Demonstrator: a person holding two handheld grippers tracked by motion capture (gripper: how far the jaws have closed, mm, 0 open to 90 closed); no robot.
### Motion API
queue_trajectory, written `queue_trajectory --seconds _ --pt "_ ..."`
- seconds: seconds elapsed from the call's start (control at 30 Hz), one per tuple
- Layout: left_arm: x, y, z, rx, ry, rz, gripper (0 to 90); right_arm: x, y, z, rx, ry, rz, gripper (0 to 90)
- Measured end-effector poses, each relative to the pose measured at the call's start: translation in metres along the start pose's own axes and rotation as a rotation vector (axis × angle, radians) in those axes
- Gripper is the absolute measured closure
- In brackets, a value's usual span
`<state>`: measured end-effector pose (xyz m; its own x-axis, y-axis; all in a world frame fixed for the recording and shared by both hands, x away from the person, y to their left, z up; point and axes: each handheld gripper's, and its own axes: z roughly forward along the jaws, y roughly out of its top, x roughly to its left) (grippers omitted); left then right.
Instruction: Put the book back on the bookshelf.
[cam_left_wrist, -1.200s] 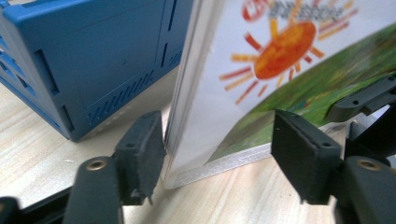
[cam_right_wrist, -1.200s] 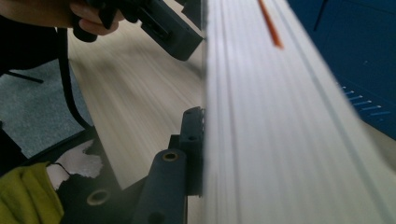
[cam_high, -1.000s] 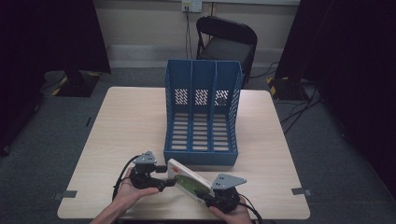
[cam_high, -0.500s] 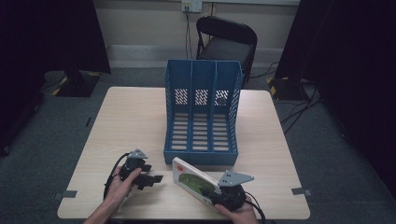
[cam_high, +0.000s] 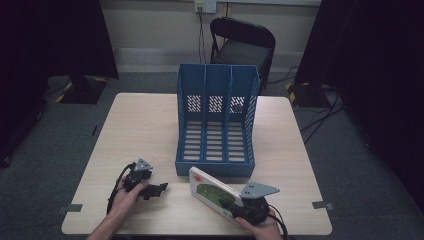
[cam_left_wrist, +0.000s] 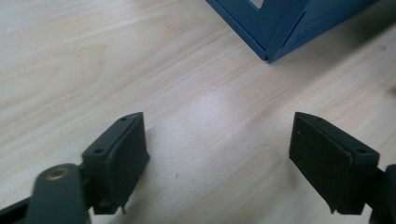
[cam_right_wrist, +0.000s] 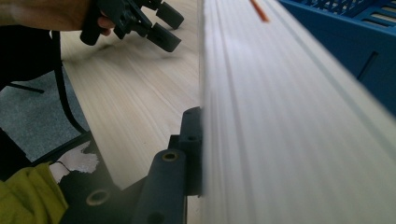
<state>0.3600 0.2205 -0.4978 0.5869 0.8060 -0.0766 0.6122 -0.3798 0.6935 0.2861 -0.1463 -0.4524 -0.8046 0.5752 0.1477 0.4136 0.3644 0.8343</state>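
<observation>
A thin book (cam_high: 212, 193) with a white and green cover is lifted at a tilt near the table's front edge, just in front of the blue file rack (cam_high: 216, 122). My right gripper (cam_high: 231, 206) is shut on its near end; in the right gripper view the book's pale page edge (cam_right_wrist: 289, 121) runs up past the left jaw. My left gripper (cam_high: 161, 188) hovers low over the front left of the table, open with nothing between its jaws. In the left gripper view the gripper (cam_left_wrist: 219, 158) shows bare wood between the jaws and the rack's corner (cam_left_wrist: 275, 28) beyond.
The rack has three upright slots and stands mid-table on the wooden table (cam_high: 140, 135). A black chair (cam_high: 242, 42) stands behind the table. Cables trail from both grippers off the front edge. Dark curtains flank the room.
The left gripper let go of the book and drew back to the left. The right gripper kept the book and shifted it slightly right, its far end rising.
</observation>
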Motion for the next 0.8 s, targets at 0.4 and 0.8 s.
queue_trajectory --seconds 0.4,0.8 --pt "0.002 -0.005 0.006 -0.061 0.043 0.058 14.0 0.0 0.005 -0.006 -0.02 0.002 -0.007 76.7" --pt "0.002 -0.004 0.007 -0.056 0.045 0.058 12.4 0.002 0.019 -0.02 -0.079 -0.005 -0.012 76.7"
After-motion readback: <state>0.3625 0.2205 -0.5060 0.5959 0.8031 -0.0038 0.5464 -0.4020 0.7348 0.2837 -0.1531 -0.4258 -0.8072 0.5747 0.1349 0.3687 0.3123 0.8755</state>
